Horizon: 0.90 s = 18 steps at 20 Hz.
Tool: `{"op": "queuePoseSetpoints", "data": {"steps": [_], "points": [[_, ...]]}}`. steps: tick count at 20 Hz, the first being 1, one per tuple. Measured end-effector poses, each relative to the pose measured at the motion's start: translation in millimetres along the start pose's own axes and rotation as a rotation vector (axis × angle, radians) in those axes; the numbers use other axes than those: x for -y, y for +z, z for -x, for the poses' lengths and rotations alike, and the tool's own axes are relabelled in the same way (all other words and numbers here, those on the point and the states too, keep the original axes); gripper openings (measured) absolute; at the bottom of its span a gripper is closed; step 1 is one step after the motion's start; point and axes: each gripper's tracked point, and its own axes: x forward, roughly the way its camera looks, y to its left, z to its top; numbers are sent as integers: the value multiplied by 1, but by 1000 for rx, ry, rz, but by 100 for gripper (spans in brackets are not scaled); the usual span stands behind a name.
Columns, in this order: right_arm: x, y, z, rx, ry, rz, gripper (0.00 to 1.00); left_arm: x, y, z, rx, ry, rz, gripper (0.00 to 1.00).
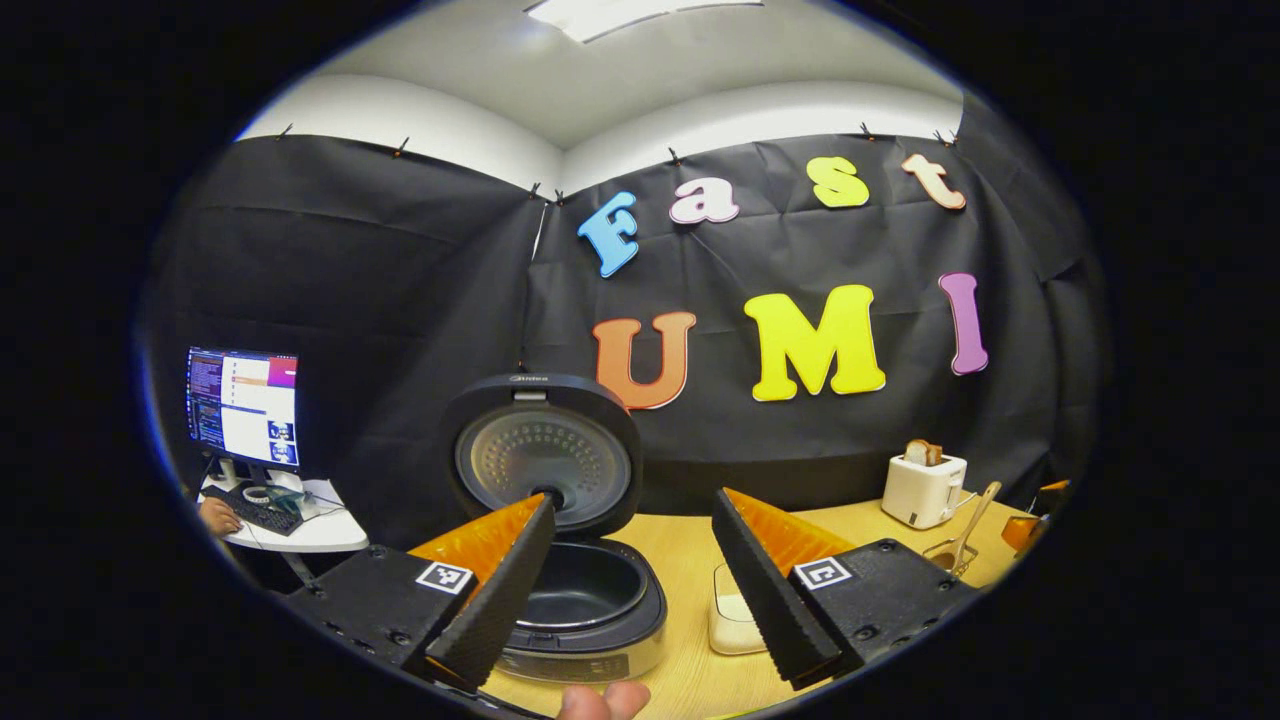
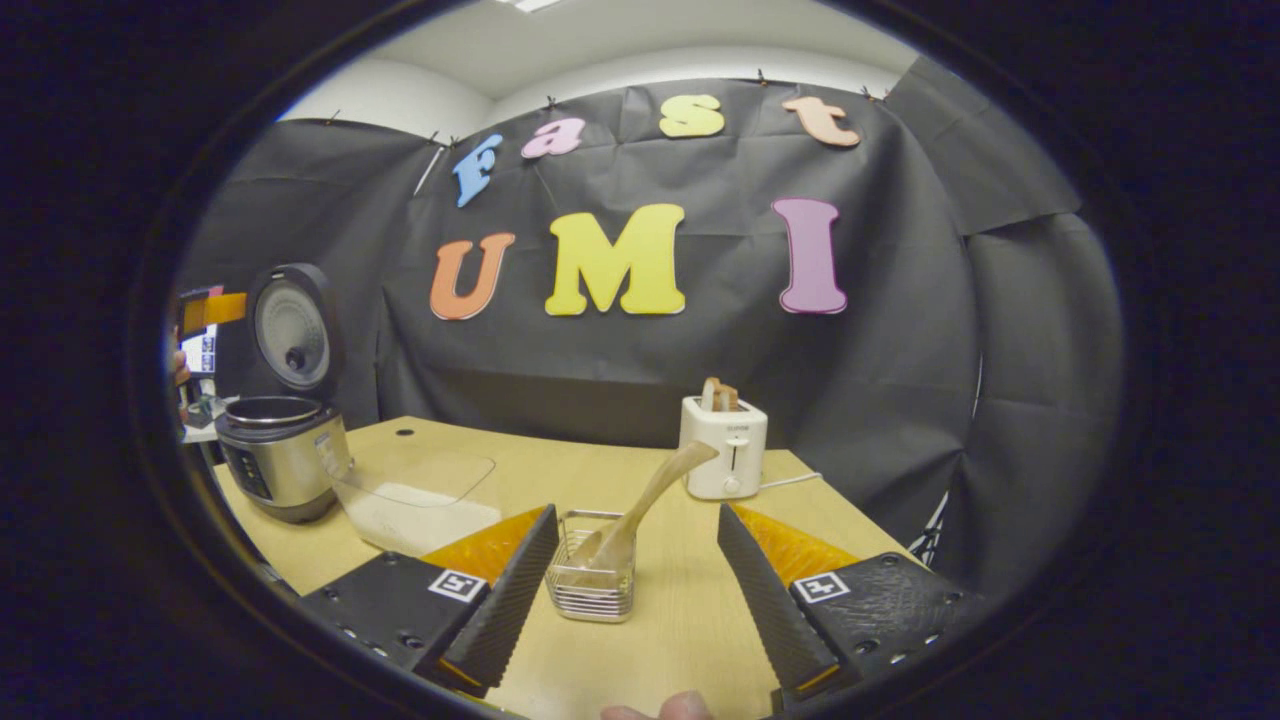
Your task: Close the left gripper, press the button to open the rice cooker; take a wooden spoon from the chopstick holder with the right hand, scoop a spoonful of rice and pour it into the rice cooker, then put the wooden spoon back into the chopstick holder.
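Right gripper view had the right claw (image 2: 632, 590) spread wide and empty, with the wire holder (image 2: 592, 566) standing just ahead of it, between the two fingers and a little toward the left one. The wooden spoon (image 2: 645, 500) stood in that holder with its broad end down in the wire and its handle leaning up and away to the right, toward the toaster (image 2: 724, 446) — so the long axis ran slantwise across the claw's line, not along it. This claw was plainly the nearer one; a short push forward would likely bring the fingers to either side of the handle above the holder's rim. The tub of rice (image 2: 415, 500) lay ahead-left, just beside the left finger, and the cooker (image 2: 280, 450) stood farther left with its lid (image 2: 291, 325) already up. Open table (image 2: 690, 640) lay ahead and to the right, though the toaster stood behind the handle's tip and the table's right edge was near.

Left gripper view showed the left claw (image 1: 632, 600) also parted, holding nothing, with the open cooker (image 1: 585, 600) close ahead by its left finger. From there the spoon (image 1: 965, 535) sat far off to the right, well apart. The button step looked done, the lid standing upright — the spoon not yet taken.
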Motion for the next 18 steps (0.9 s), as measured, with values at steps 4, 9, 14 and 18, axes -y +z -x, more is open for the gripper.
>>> {"op": "queuePoseSetpoints", "data": {"steps": [4,9,14,18], "points": [[0,-9,-41,-58,-3,-10,96,22,-34,6,-57,-52,37,100],[6,-24,-90,-133,-30,-35,96,18,-47,9,-53,-40,1,100],[4,-30,-126,-156,-11,-97,96,1,-52,10,-49,-4,30,100],[3,-37,-143,-196,5,-156,74,-8,-49,10,-41,5,42,100]]}}
